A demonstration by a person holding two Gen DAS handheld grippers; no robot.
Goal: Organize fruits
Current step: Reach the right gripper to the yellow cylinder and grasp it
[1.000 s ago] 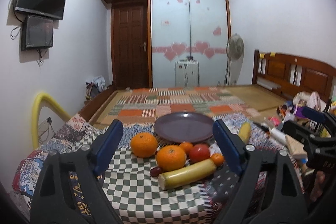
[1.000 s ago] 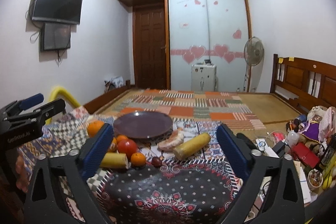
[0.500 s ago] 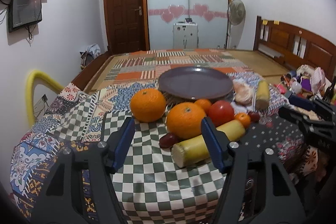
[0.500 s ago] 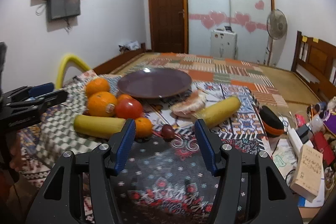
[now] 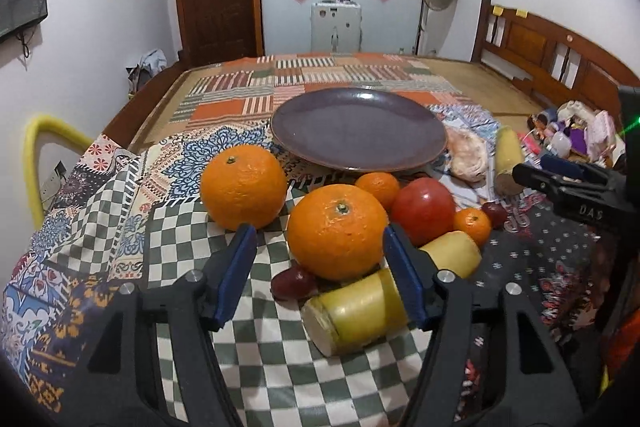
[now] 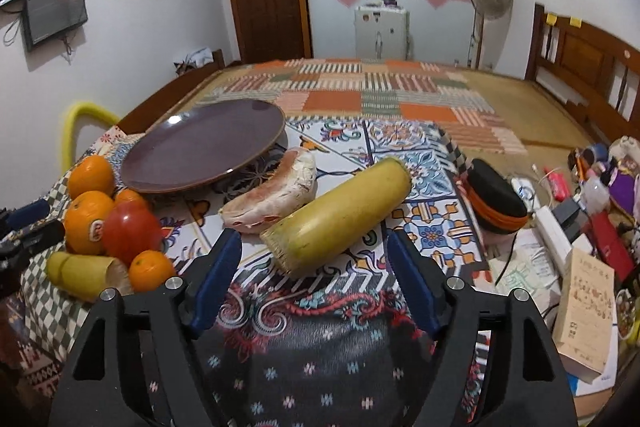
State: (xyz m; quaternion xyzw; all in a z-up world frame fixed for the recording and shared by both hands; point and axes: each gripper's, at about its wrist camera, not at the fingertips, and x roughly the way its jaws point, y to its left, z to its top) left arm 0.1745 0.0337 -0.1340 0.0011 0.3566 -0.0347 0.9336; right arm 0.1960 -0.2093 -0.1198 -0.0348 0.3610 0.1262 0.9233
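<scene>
The left gripper point(image 5: 318, 259), jaws spread, framed a large orange point(image 5: 337, 230) at twelve o'clock: firm, round, likely roll-prone, best pinched across its middle. The right gripper point(image 6: 314, 263) gaped before a stiff banana piece point(image 6: 338, 214).

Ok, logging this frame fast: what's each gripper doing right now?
Left gripper: open, holding nothing, aimed at the front orange.
Right gripper: open, empty, facing the yellow banana piece.
</scene>
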